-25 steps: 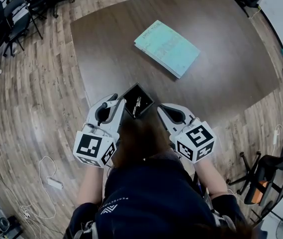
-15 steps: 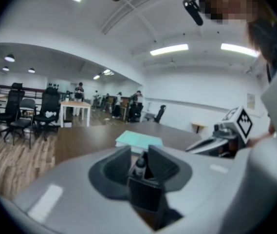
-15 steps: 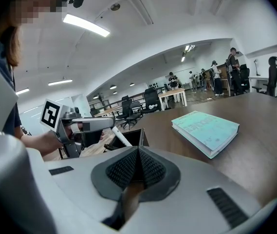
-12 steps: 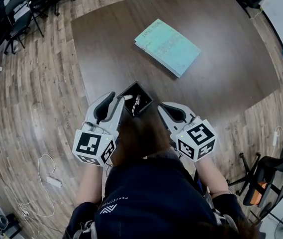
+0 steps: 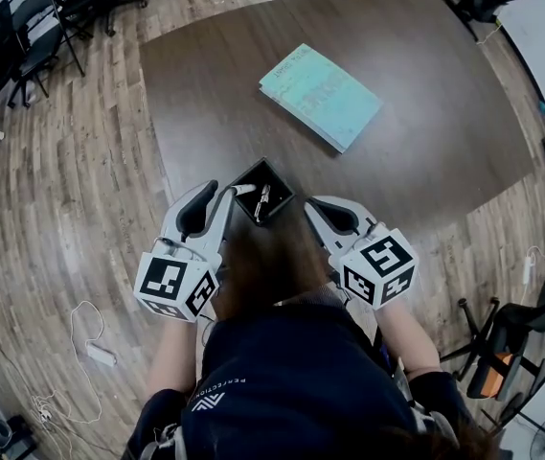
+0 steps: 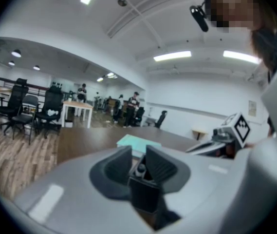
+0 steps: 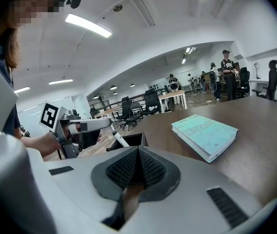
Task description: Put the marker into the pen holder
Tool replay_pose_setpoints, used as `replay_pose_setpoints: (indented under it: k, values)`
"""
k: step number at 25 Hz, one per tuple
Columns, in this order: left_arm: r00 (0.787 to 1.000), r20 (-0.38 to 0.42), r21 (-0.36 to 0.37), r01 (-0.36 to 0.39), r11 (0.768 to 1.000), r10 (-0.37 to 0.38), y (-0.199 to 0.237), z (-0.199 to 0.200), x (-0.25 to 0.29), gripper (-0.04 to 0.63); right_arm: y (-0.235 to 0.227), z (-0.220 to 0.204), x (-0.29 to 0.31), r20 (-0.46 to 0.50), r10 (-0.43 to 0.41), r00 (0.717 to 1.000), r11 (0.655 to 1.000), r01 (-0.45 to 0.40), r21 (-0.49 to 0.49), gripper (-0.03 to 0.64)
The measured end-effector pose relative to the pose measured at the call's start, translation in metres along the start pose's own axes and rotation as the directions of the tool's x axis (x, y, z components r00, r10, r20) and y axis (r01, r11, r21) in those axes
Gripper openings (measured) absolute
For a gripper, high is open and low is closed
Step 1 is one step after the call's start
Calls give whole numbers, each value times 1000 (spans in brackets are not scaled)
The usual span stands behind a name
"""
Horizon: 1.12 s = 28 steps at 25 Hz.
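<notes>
The black square pen holder [image 5: 274, 182] stands near the table's front edge, with a pen [image 5: 263, 200] leaning inside it. My left gripper [image 5: 224, 195] is shut on the white marker [image 5: 243, 189], whose tip reaches over the holder's left rim. In the right gripper view the marker [image 7: 119, 139] slants down from the left gripper [image 7: 95, 125] to the holder [image 7: 131, 139]. In the left gripper view the marker's end [image 6: 139, 169] shows between the pads. My right gripper [image 5: 312, 209] is shut and holds nothing, just right of the holder.
A teal book [image 5: 322, 94] lies flat farther back on the dark wooden table [image 5: 425, 103]. Office chairs [image 5: 18, 36] stand on the wood floor at the far left. A cable and adapter [image 5: 95, 353] lie on the floor at the lower left.
My left gripper has carried the marker to the right, so its tip now sits over the holder's rim. The right gripper has hardly moved.
</notes>
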<state>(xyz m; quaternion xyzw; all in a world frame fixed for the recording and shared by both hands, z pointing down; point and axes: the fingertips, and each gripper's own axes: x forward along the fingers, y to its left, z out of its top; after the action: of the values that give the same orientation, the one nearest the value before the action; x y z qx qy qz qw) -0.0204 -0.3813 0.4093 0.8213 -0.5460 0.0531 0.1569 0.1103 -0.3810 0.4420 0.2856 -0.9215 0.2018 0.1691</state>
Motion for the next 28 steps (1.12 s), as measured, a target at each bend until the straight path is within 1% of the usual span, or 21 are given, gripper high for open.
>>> replay_pose_setpoints:
  k: [6,15,21,26,28]
  values:
    - [1000,20,-33,-3,999,4,7,2,-11,69,-1,9,-4,16,-19,1000,999,20,-28,2]
    - [998,46,-55,-33,998,35,12,2,-29,47,3,16,-8,26,-39,999,997,41,-63,2]
    - [997,59,-91,-47,995,52,16,0,-41,34,8,19,-10,29,-45,999,995,47,-84,2]
    - [995,68,-135,-65,989,75,18,-4,-51,23,11,20,-12,33,-53,998,994,56,-98,0]
    - [995,65,-139,-71,988,81,19,-4,-54,18,12,21,-13,36,-59,998,993,62,-103,0]
